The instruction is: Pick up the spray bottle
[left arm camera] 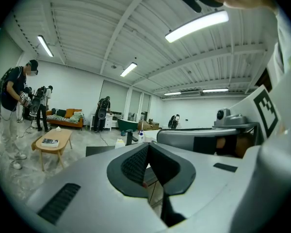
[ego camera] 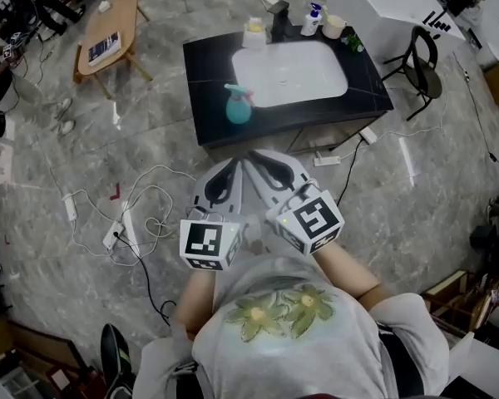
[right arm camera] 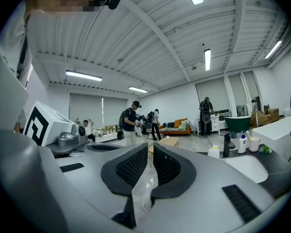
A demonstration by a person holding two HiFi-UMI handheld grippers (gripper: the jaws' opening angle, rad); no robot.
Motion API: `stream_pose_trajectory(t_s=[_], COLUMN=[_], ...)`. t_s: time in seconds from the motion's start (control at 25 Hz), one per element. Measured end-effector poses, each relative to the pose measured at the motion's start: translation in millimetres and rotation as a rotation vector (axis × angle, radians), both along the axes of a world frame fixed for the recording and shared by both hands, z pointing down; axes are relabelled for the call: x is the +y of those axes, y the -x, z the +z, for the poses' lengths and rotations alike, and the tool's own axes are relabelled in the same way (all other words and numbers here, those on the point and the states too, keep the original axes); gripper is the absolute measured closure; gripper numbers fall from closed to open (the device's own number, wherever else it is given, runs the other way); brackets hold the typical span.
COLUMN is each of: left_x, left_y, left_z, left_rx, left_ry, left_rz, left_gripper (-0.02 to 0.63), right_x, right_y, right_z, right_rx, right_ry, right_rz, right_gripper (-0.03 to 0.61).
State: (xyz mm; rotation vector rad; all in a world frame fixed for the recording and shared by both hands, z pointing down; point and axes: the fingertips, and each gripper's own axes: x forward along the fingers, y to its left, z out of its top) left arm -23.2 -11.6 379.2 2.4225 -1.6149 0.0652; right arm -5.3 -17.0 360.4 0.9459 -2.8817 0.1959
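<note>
Teal spray bottle [ego camera: 239, 106] is upright on the black counter [ego camera: 206, 65], front-left part. It sits at about 8 o'clock off the white basin [ego camera: 293, 73], just beside its rim.

From my grippers it's dead ahead at 12 o'clock and well apart, so no contact yet.

Left gripper [ego camera: 232, 171]: pads pressed together, nothing between them. Right gripper [ego camera: 256, 161]: same, pads all but meeting with only a thin slit, also empty. Both are tucked near my chest with tips pointing toward 12. Both need spreading before the approach.

Handling guess:
- It looks like thin moulded plastic, so stiff enough to pinch, though the walls will likely flex if I clamp hard.
- The surface looks smooth and the lower body bulges, so pads could slide off the curve.
- I can't read the fill level from here. I'm assuming it's light to moderate, with liquid sloshing if I jerk it.
- The trigger head up top makes it easy to tip, so a nudge during approach could knock it toward the basin or off the front edge.
- It's not fragile.

Where I'd take hold: the narrow neck just under the trigger head, jaws straddling it from the sides. The head's shoulder then acts as a stop against slipping down.

Fallback is the waist above the bulge. I'd avoid the trigger itself, since it may squirt. Either gripper reaches, but the left is more in line with it.
</note>
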Motion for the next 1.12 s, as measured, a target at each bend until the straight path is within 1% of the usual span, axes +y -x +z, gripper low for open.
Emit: stream_pose_trajectory(t_s=[0.12,0.28,0.52,0.68,0.84,1.12], left_x=[-5.0,-7.8,-14.5,-17.9,-21.8,-32.3], left_y=[-0.7,2.4,11.4,15.4,15.1,10.2], left_z=[7.7,10.4,8.3,8.8,8.8,14.3], left_rx=[0.013,0.024,0.026,0.026,0.04,0.04], left_ry=[0.006,0.013,0.01,0.015,0.012,0.026], left_rz=[0.009,0.012,0.004,0.004,0.001,0.016], left_gripper=[0.606,0.606,0.606,0.606,0.606,0.606], right_x=[-6.8,-11.7,-20.1,-21.1,-24.0,-35.5], right_y=[0.2,0.9,6.2,7.1,4.9,-3.6], right_z=[5.9,14.0,13.7,15.6,19.3,23.8], right_rx=[0.032,0.066,0.079,0.087,0.094,0.099], right_ry=[-0.007,0.006,0.004,0.02,0.035,0.041], right_rz=[0.012,0.016,0.017,0.015,0.009,0.037], right_gripper=[0.554,0.554,0.554,0.554,0.552,0.554])
